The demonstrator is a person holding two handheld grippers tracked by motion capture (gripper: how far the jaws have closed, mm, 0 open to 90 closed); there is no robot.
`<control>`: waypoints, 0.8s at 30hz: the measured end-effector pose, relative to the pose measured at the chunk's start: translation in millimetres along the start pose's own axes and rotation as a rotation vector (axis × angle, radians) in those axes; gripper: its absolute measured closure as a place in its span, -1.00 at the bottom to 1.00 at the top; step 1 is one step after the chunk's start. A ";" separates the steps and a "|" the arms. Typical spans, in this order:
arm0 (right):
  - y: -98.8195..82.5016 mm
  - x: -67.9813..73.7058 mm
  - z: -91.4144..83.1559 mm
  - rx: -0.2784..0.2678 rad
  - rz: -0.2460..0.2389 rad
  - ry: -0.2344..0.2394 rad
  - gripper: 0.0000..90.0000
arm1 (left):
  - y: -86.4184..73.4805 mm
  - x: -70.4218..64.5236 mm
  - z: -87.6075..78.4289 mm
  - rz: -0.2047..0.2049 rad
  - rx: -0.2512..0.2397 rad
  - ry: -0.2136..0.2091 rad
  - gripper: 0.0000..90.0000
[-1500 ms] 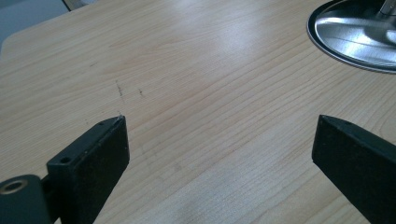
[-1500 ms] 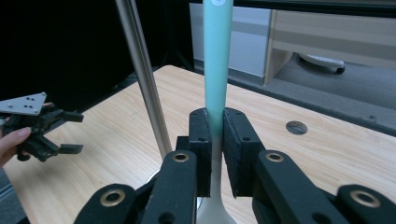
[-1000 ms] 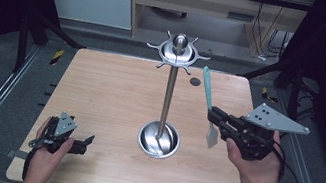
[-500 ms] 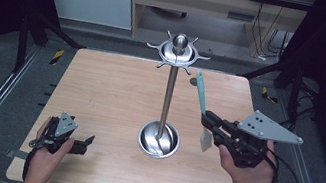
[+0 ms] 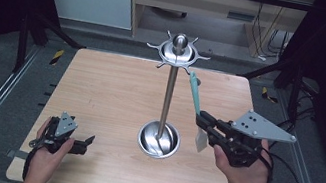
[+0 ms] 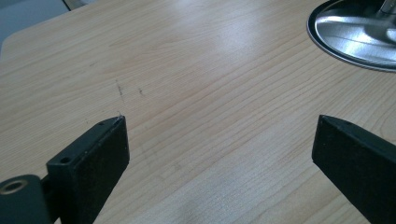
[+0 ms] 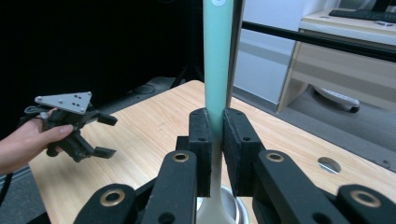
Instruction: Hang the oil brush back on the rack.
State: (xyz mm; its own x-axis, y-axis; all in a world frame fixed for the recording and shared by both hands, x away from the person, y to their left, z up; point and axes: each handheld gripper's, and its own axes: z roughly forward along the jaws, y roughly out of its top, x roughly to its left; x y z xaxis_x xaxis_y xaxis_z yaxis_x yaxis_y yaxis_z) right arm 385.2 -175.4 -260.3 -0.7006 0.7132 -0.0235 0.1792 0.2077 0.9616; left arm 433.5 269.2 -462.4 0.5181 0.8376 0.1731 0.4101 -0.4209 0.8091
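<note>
Spatula held up beside the hook stand.
My right gripper (image 5: 204, 123) clenches the teal-handled spatula (image 5: 195, 95) upright near the stand (image 5: 171, 83); my left gripper (image 5: 83, 141) rests released on the table (image 5: 101, 85).

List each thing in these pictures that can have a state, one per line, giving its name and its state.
Left gripper: open, holding nothing, low over the wooden table.
Right gripper: shut on the utensil.
Teal-handled utensil with a pale head: held near upright, handle up, beside the stand.
Steel hook stand with a round base: upright, hooks bare.
</note>
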 end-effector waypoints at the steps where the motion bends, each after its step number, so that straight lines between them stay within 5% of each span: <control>1: 0.4 0.1 0.6 0.000 0.002 0.003 0.83 | 0.0 -0.1 0.1 0.001 0.001 -0.001 -0.92; 24: -5.1 6.3 34.9 -0.006 0.023 -0.032 0.83 | -0.2 -0.3 0.2 0.000 0.002 -0.001 -0.92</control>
State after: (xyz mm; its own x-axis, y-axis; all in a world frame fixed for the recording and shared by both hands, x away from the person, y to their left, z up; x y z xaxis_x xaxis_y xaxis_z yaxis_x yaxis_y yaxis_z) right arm 404.0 -148.7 -274.9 -0.6738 0.7388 -0.0097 0.1912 0.1870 0.9636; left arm 433.4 268.9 -462.8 0.5189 0.8372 0.1730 0.4117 -0.4220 0.8077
